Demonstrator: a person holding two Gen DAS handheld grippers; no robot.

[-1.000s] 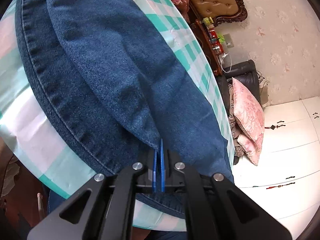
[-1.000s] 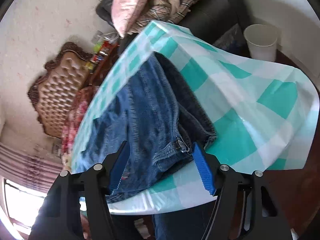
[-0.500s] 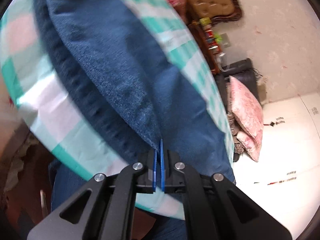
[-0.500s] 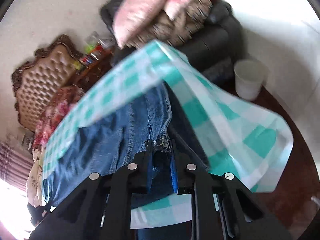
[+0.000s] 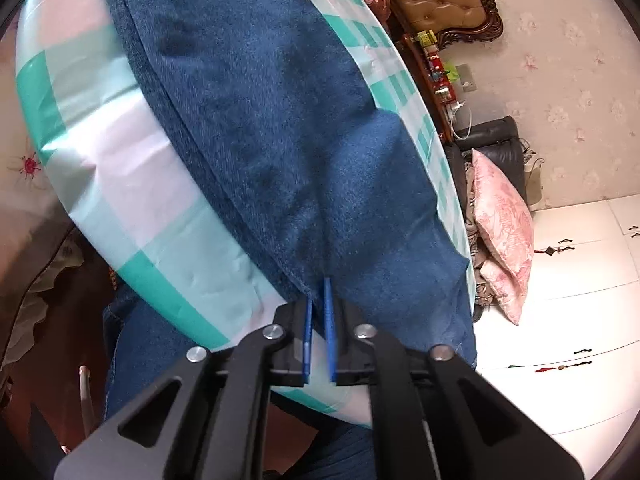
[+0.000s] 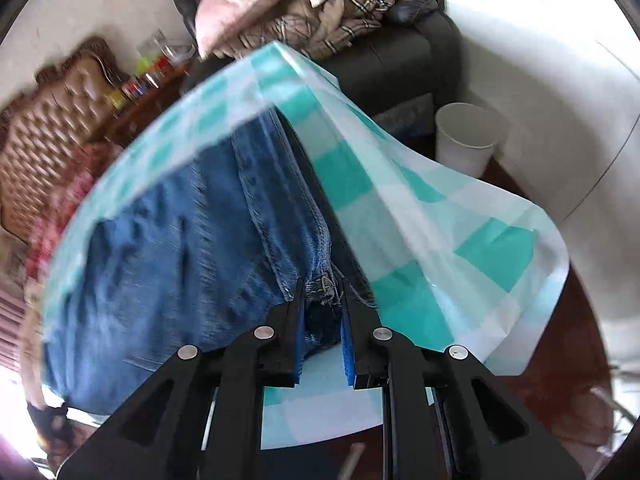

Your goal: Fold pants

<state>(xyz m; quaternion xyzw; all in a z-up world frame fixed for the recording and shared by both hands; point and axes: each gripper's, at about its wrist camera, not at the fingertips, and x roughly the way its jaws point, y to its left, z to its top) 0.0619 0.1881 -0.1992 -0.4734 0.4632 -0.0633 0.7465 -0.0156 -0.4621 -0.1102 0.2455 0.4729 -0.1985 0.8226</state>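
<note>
Since a second ago the right gripper (image 6: 323, 300), then wide open, has closed on the waistband of the pants (image 5: 280, 128). The left gripper (image 5: 318, 308) still pinches a leg edge, seemingly slightly looser. The blue denim lies doubled on the checked tablecloth (image 5: 132, 200).

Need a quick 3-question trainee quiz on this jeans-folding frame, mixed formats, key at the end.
1. True or false: the left hand-held gripper is pinching an edge of the jeans.
2. Multiple choice: what does the right hand-held gripper hold between its fingers? A) a bare corner of the checked tablecloth; B) a bunched, stitched part of the jeans; C) the white bin.
3. Fill in: the jeans lie on a tablecloth checked in white and ____.

Key: 1 true; 2 B; 3 teal (green).
</note>
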